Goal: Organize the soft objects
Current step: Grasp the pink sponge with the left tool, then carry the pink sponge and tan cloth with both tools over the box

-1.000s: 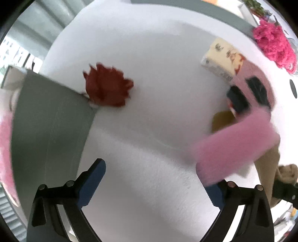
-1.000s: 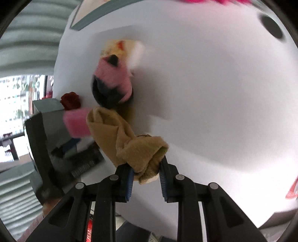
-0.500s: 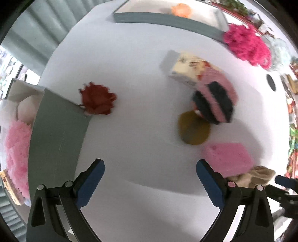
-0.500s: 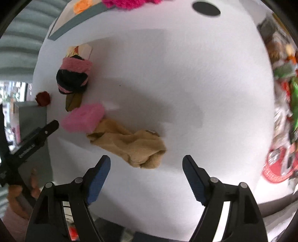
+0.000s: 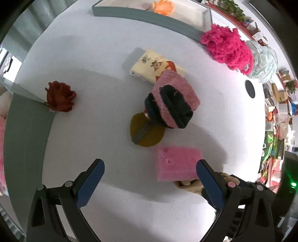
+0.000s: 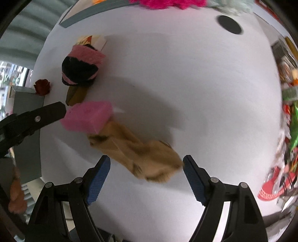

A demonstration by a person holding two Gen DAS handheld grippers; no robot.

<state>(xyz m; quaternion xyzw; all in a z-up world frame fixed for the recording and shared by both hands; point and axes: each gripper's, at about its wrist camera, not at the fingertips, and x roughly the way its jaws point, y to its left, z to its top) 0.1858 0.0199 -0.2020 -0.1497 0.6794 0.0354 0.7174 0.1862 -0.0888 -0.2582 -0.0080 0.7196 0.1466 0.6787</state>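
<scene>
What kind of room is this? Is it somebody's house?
Probably an indoor workroom or office rather than a home: a big white table with a round cable hole, grey sorting trays, and crowded shelves alongside.

White table (image 5: 89, 61) bearing pink sponge (image 5: 177, 163), tan cloth (image 6: 137, 152), red rose (image 5: 60, 98).

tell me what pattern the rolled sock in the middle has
The sock has broad pink and black stripes, clearest in the left wrist view.
</scene>
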